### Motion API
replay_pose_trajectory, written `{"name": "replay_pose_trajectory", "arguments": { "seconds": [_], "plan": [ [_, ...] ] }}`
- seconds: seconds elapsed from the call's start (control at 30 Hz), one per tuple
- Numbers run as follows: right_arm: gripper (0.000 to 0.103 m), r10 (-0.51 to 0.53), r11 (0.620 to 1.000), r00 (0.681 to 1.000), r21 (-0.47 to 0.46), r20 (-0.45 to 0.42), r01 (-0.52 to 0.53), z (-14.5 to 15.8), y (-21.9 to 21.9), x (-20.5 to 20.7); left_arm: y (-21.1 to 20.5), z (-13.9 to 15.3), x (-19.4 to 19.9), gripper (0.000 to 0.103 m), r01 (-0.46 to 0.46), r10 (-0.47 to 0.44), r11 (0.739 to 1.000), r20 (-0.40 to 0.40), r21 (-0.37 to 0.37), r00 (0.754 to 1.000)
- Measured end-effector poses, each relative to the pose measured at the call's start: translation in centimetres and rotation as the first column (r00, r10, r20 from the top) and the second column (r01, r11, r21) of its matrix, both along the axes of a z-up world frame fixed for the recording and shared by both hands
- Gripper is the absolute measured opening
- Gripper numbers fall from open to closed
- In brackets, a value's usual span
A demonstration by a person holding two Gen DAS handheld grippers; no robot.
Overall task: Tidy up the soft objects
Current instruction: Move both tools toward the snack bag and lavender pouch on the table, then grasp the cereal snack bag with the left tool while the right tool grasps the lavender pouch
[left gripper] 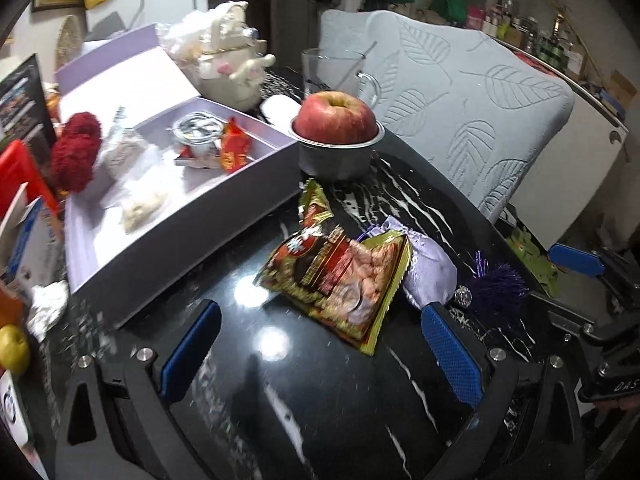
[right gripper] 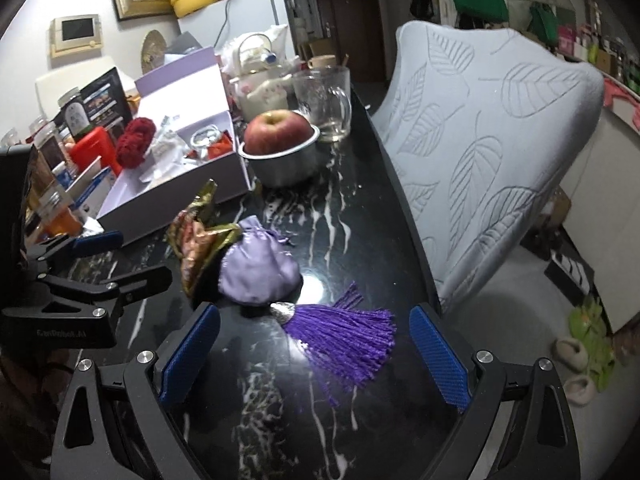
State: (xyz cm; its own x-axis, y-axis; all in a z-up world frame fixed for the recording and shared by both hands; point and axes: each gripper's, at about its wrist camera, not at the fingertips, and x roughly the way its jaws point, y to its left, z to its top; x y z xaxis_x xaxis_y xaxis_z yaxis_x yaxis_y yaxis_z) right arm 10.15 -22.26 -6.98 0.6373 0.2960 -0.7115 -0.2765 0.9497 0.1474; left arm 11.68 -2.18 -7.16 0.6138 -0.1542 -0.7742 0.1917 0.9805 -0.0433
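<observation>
— While both tools hover over the black marble table (right gripper: 360, 216), how do they stand?
— Left gripper (left gripper: 320, 340) and right gripper (right gripper: 316, 340) gape wide, holding nothing.
— And the lilac pouch (right gripper: 256, 272)?
— Beside the snack packet (left gripper: 340, 280), its purple tassel (right gripper: 348, 336) between the right's 2 fingers.

purple tassel (right gripper: 348, 336) btwn wide jaws, lilac pouch (right gripper: 260, 272) just beyond

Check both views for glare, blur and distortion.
Left wrist view: bright lamp glare on the glossy black marble tabletop, slight softness on the red-and-gold snack packet, edges bent by fisheye. Right wrist view: glare beside the purple tassel; pale leaf-patterned cushion curved.
</observation>
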Motion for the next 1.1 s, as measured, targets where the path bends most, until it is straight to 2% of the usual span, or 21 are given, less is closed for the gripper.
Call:
{"name": "replay_pose_trajectory", "arguments": {
  "seconds": [0.4, 0.57, 0.7, 0.73, 0.8, 0.97, 1.1],
  "plan": [
    [0.097, 0.032, 0.999, 0.999, -0.007, -0.041, -0.032, -1.5, 0.4, 2.8, -0.7, -3.1, 5.0, 0.102, 0.106, -0.104, 0.994, -0.077, 0.022, 0.992],
    [0.097, 0.044, 0.999, 0.998, -0.006, -0.054, -0.045, -1.8, 0.8, 3.4, -1.0, -3.6, 6.2, 0.102, 0.154, -0.151, 0.987, -0.076, 0.041, 0.986],
    [0.097, 0.046, 0.999, 0.997, -0.002, -0.069, -0.046, -2.2, 0.9, 3.7, -0.9, -4.0, 6.4, 0.102, 0.175, -0.174, 0.984, -0.075, 0.013, 0.982],
    [0.097, 0.046, 0.999, 0.996, 0.0, -0.072, -0.046, -2.2, 0.8, 3.7, -0.9, -4.1, 6.5, 0.099, 0.178, -0.177, 0.984, -0.078, 0.001, 0.981],
    [0.097, 0.049, 0.999, 0.996, 0.0, -0.075, -0.049, -2.3, 0.9, 3.8, -0.6, -4.2, 6.5, 0.082, 0.179, -0.18, 0.984, -0.079, -0.023, 0.981],
    [0.097, 0.054, 0.999, 0.996, 0.005, -0.077, -0.054, -2.4, 1.1, 4.1, -0.3, -3.9, 5.9, 0.075, 0.176, -0.178, 0.984, -0.068, -0.026, 0.982],
    [0.097, 0.064, 0.998, 0.995, 0.013, -0.077, -0.063, -2.7, 1.6, 4.6, 0.2, -3.6, 4.5, 0.075, 0.156, -0.157, 0.987, -0.062, -0.026, 0.986]
  ]
}}
